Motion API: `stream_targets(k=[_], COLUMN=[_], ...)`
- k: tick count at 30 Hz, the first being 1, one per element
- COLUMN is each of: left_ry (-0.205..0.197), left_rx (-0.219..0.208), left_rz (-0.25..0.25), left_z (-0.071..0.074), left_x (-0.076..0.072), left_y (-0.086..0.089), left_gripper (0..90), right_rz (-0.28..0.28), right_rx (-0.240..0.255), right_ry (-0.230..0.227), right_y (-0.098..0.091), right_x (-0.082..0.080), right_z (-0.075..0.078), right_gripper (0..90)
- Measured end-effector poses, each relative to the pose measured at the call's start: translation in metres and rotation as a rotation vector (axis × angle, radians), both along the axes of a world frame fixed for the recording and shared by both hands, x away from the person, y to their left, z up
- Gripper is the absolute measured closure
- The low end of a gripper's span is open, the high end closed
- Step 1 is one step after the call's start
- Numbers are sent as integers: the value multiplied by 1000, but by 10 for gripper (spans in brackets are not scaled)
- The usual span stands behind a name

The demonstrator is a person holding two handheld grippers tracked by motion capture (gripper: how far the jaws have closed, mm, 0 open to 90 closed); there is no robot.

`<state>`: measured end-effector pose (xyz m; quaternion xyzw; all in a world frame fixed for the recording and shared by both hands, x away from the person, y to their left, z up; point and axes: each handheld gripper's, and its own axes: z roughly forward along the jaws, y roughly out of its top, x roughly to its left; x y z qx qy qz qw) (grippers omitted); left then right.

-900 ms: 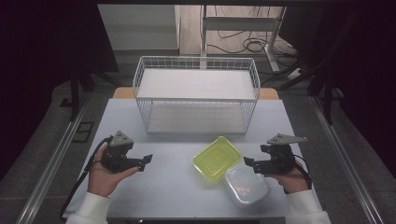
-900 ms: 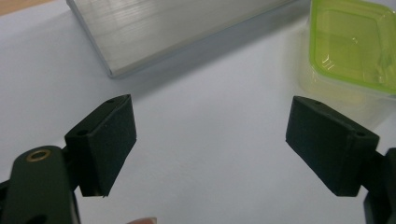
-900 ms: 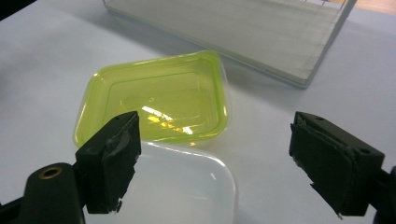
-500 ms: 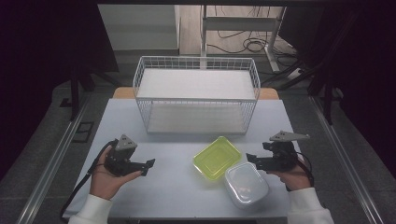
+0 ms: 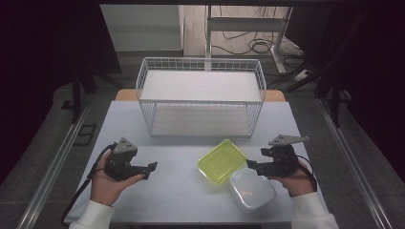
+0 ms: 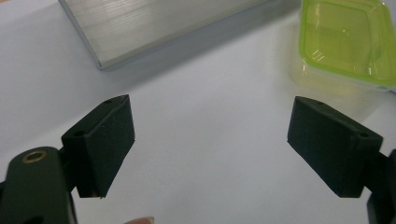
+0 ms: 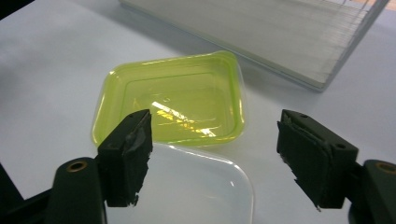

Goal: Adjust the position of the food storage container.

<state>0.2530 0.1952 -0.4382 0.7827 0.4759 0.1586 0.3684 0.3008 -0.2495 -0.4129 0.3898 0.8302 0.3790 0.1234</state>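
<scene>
Green lid (image 5: pixel 222 161) flat, long axis seemingly diagonal toward basket (image 5: pixel 200 98).

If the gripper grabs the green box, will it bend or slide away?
The green box looks like thin see-through plastic with nothing in it, so it is probably light and may flex if squeezed. Its glossy lid reflects light, so the pads might slip on it. It lies flat on the smooth table, touching the white box, so a push would likely slide it, not tip it.

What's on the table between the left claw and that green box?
Nothing: in the high view, bare table runs from the open left gripper to the green box.
</scene>
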Motion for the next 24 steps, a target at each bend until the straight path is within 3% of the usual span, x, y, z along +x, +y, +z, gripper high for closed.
stream_targets(k=[5,8,9,13,15,17,19,20,21,22,24], left_ry=[8,11,11,17,20,21,23,23,28,28,29], left_rx=[28,18,18,-7,8,10,15,15,21,21,29], left_rz=[-7,-17,-17,-13,-17,-12,-18,-18,-22,-22,-23], left_z=[-3,-4,-4,-2,-2,-2,-3,-3,-4,-4,-5], left_x=[1,0,0,1,2,2,3,3,3,3,3], left_y=[-1,-2,-2,0,0,0,-1,-1,-2,-2,-3], left_gripper=[149,149,149,150,149,149,149,149,150,149,149], right_rz=[61,111,111,155,205,220,298,298,348,348,396], right_rx=[-19,-79,-79,-141,-181,-196,-284,-284,-333,-333,-382], right_ry=[10,28,28,84,117,125,166,166,187,187,209], right_y=[13,28,28,44,57,61,81,81,94,94,106], right_x=[-2,-2,-2,-4,-1,0,0,0,-1,-1,-2], right_z=[5,13,13,23,28,28,22,22,15,15,6], right_gripper=[344,383,383,445,522,553,681,681,759,759,834])
